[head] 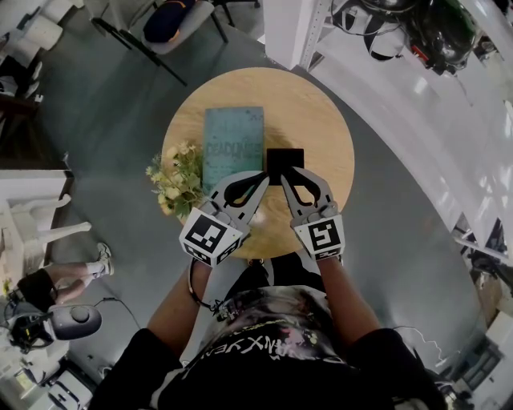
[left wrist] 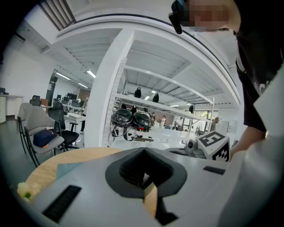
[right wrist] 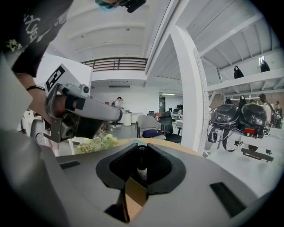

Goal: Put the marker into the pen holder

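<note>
The marker [right wrist: 141, 168] sits pinched between the two pads of the right gripper [head: 291, 176]. In the right gripper view it shows as a slim stick with a dark top and a pale barrel, the pads pressing it from either side. From the head view it cannot be made out, as the jaws cover it.

Those jaws reach in from 6 o'clock and end right at the near edge of the pen holder [head: 284, 160] — a black square box a little to the 3 o'clock side of the table's middle. Whether the marker's tip is over the opening cannot be told.

Just beside it, toward 9 o'clock, the left gripper [head: 262, 178] has its fingers pressed together with nothing between them. Its tips point toward the holder's near left corner, close to the right gripper's tips.

At 9 o'clock from the holder a teal book [head: 232, 144] lies flat, its long edge close alongside the holder. A bunch of pale yellow flowers [head: 178, 182] sits at the table's 8 o'clock rim, next to the book. All of this rests on a round wooden table [head: 321, 128].

Beyond the table, at 11 o'clock, stands a grey chair [head: 176, 20] with something dark blue on its seat — and dark helmets [right wrist: 242, 119] hang from white shelving off to the right.
</note>
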Demonstrator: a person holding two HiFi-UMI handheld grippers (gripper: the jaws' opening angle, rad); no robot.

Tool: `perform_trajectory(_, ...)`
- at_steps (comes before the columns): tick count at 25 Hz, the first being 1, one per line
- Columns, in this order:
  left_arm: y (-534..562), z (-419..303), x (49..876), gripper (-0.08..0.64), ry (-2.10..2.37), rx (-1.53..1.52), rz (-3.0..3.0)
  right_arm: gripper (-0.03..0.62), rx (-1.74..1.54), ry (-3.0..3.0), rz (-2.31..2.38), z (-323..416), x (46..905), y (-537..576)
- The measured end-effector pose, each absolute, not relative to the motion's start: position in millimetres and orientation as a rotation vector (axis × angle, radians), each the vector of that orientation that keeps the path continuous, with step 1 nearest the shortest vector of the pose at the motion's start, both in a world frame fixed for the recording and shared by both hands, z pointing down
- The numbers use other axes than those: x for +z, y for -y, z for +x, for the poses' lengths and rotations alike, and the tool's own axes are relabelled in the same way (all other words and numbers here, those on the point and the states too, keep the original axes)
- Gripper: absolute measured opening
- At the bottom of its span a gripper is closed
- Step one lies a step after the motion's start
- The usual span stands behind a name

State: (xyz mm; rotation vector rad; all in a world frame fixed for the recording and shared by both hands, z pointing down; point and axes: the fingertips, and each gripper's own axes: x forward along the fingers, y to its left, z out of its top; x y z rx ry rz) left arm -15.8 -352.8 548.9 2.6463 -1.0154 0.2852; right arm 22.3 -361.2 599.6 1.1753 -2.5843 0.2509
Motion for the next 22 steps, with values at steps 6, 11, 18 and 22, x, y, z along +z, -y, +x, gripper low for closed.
perform_trajectory(6, 350.7, -17.2, 549.1, 0.018, 1.012, 0.29, 2.647, 0.066, 0.26, 2.552, 1.17, 23.6, 607.0, 359.4)
perform_trajectory(11, 350.1, -16.1, 549.6, 0.018, 1.01, 0.293, 2.648, 0.067, 0.262, 2.559, 1.167, 23.7, 607.2, 359.5)
perform_trajectory(18, 348.2, -13.9, 548.7, 0.018, 1.008, 0.296, 2.65, 0.077, 0.274, 2.573, 1.169, 24.6, 605.3, 357.7)
perform_trajectory(22, 345.6, -12.5, 548.3, 0.018, 1.011, 0.297, 2.651, 0.112, 0.268, 2.604, 1.163, 23.8, 603.0, 356.9)
